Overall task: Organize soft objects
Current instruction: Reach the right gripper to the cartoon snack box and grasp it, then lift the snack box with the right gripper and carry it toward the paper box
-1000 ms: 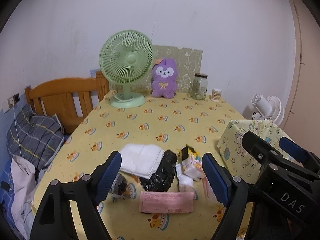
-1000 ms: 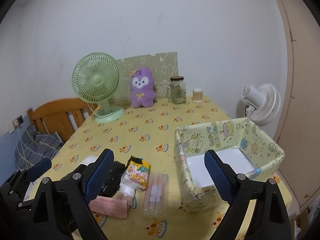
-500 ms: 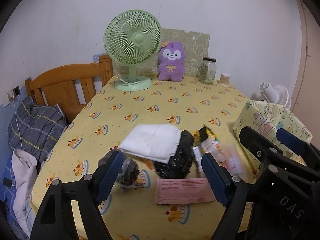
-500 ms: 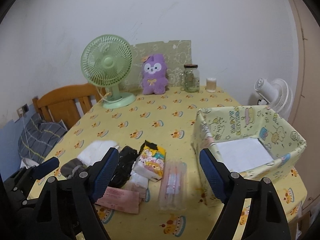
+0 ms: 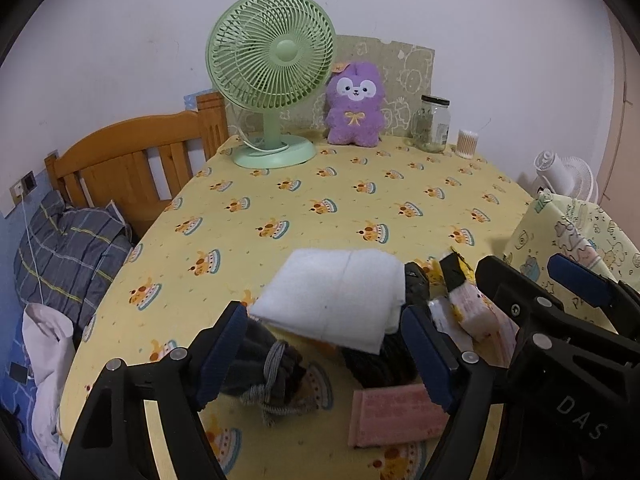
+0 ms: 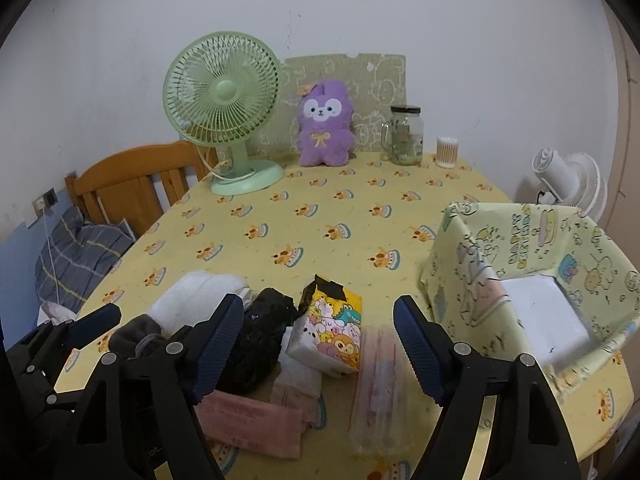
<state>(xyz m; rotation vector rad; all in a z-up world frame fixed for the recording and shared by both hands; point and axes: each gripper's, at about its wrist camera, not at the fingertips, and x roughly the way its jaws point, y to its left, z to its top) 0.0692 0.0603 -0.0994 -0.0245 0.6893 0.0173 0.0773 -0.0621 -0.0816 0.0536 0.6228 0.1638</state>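
- Our left claw (image 5: 324,354) hangs released above the folded white cloth (image 5: 334,294).
- Our right claw (image 6: 319,344) is closing, empty, over the cartoon-printed tissue pack (image 6: 328,330) on the counter (image 6: 320,232).

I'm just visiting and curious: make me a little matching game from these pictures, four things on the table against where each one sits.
Things:
1. purple plush toy
2. clear glass jar with dark lid
3. folded white cloth
4. flat pink packet

Places:
A. nearest the cameras, at the table's front edge
B. between the green desk fan and the jar
C. in the front pile, partly over a grey knitted bundle
D. at the back, beside the small tub of cotton swabs

Pairs: 1-B, 2-D, 3-C, 4-A
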